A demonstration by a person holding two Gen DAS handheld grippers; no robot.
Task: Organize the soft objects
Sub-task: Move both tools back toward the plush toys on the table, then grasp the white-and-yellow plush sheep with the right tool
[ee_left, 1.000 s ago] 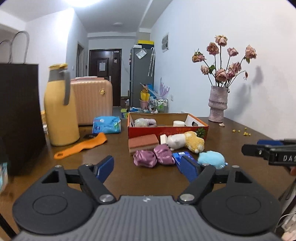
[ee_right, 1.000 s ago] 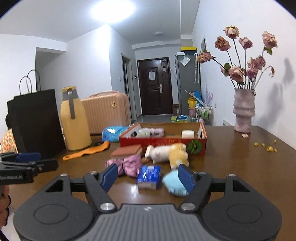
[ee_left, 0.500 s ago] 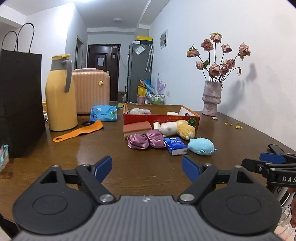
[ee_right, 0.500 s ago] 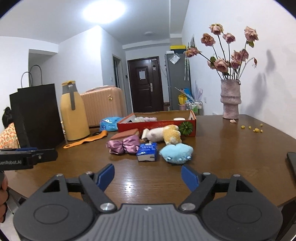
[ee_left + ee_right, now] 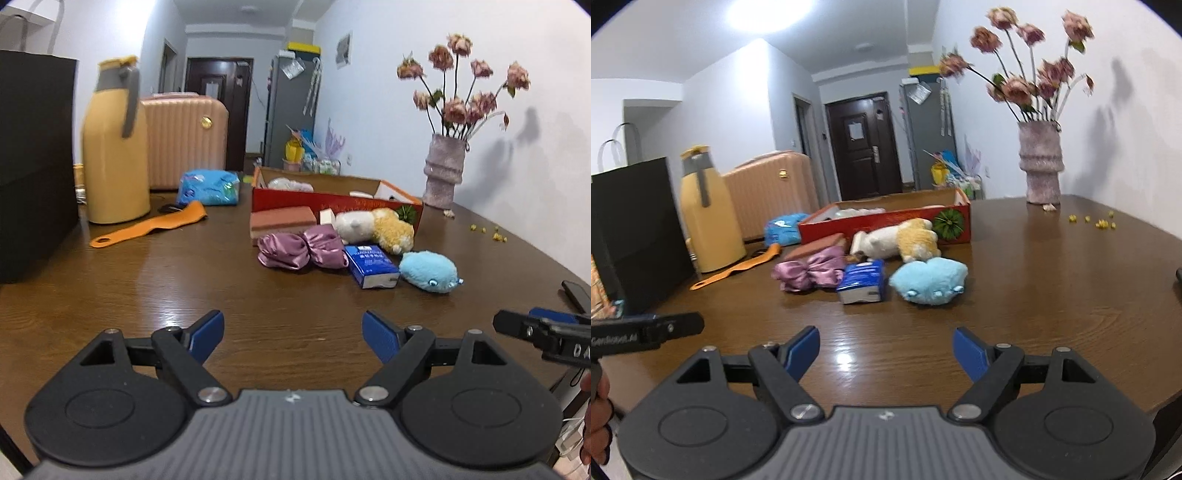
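Several soft things lie mid-table in front of a red cardboard box (image 5: 332, 201): a purple satin bow (image 5: 301, 251), a blue tissue pack (image 5: 371, 266), a light-blue plush (image 5: 428, 271), a white-and-yellow plush (image 5: 373, 227) and a brown sponge block (image 5: 282, 218). My left gripper (image 5: 292, 321) hangs open over bare table, well short of them, with nothing between its fingers. My right gripper (image 5: 885, 334) is also open and empty, short of the light-blue plush (image 5: 929, 280) and tissue pack (image 5: 862, 280). The red box (image 5: 886, 221) holds a few pale items.
A yellow jug (image 5: 114, 147), a black paper bag (image 5: 33, 166) and an orange shoehorn (image 5: 147, 225) stand at the left. A blue packet (image 5: 207, 186) lies behind them. A vase of dried roses (image 5: 443, 170) is at the back right. A dark phone (image 5: 576, 295) lies near the right edge.
Both grippers have drawn back from the pile of soft things and sunk toward the table's near edge. The right jaws stand a little wider. Nothing on the table has moved.
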